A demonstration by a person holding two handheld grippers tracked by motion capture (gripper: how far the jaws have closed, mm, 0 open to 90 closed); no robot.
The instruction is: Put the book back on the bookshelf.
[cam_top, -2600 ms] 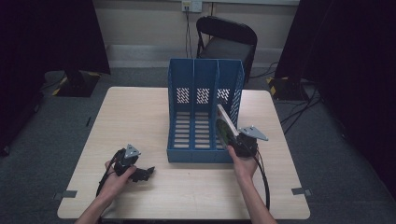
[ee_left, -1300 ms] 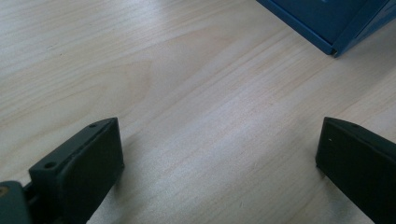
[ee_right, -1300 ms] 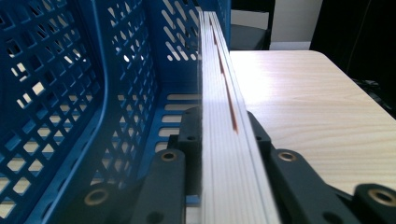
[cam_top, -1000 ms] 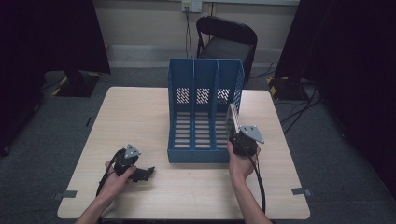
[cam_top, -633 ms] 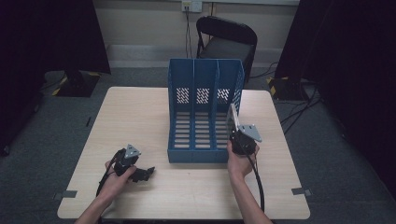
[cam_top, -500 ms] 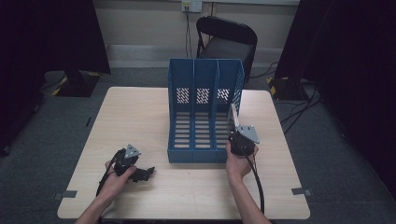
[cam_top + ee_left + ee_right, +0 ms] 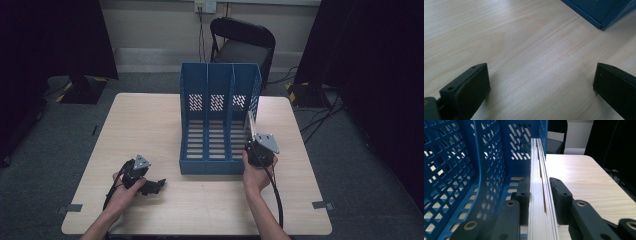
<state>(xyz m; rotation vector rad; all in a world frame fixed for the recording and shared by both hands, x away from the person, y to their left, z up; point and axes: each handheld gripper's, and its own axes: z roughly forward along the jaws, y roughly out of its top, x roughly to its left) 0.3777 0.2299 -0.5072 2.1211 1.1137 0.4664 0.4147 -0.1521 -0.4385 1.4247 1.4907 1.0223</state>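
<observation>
Right gripper squeezes one thin white book standing on edge, at the mouth of the right slot of the one blue plastic file rack with three slots. Next, push it straight in (mind the wall). Left gripper rests open, holding nothing, on the pale wooden table

No readable text, label, brand, number or sign is found in any view. The blue file rack carries perforated panels but no lettering. The edges of the booklets are seen end-on, with no print legible. The wooden table is unmarked. The yellow-and-black striped tape on the floor bears no words.
</observation>
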